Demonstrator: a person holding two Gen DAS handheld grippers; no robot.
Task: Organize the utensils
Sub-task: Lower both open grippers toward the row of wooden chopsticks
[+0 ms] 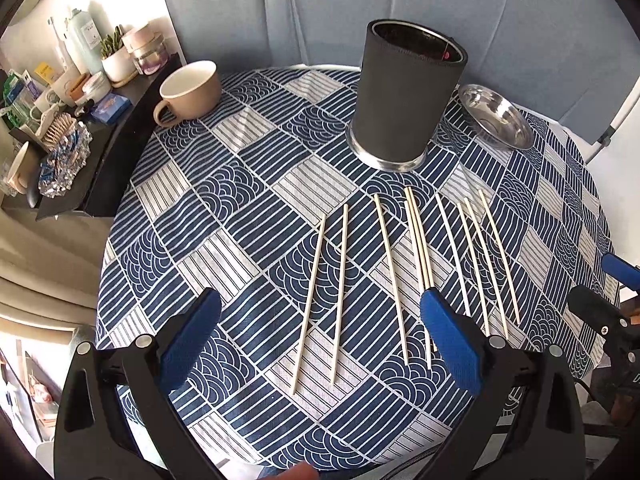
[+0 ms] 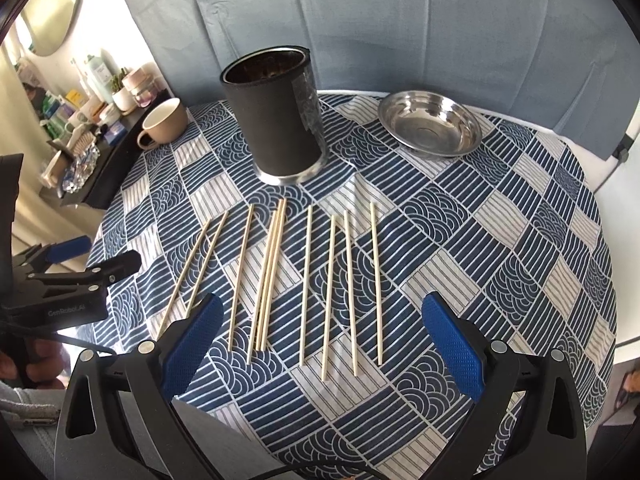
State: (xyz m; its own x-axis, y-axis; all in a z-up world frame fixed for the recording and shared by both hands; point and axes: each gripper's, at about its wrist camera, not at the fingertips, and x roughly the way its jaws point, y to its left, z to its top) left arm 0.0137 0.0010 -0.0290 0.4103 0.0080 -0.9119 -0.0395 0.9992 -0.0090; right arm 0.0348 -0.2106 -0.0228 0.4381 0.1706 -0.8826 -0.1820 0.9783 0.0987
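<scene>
both tools are spread wide and holding nothing, left tool (image 1: 320, 316) and right tool (image 2: 322, 316) hovering over the near edge of the desk (image 2: 500, 216). the chopsticks (image 2: 306, 284) lie loose in a row on the patterned cloth just ahead. behind them stands the black holder (image 2: 276, 116), with a tan mug (image 2: 164, 122) to its left and a steel dish (image 2: 430, 124) to its right.

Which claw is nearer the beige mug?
Left. The left claw hovers open over the left chopsticks, on the beige mug's side; the right claw is open farther right.
</scene>
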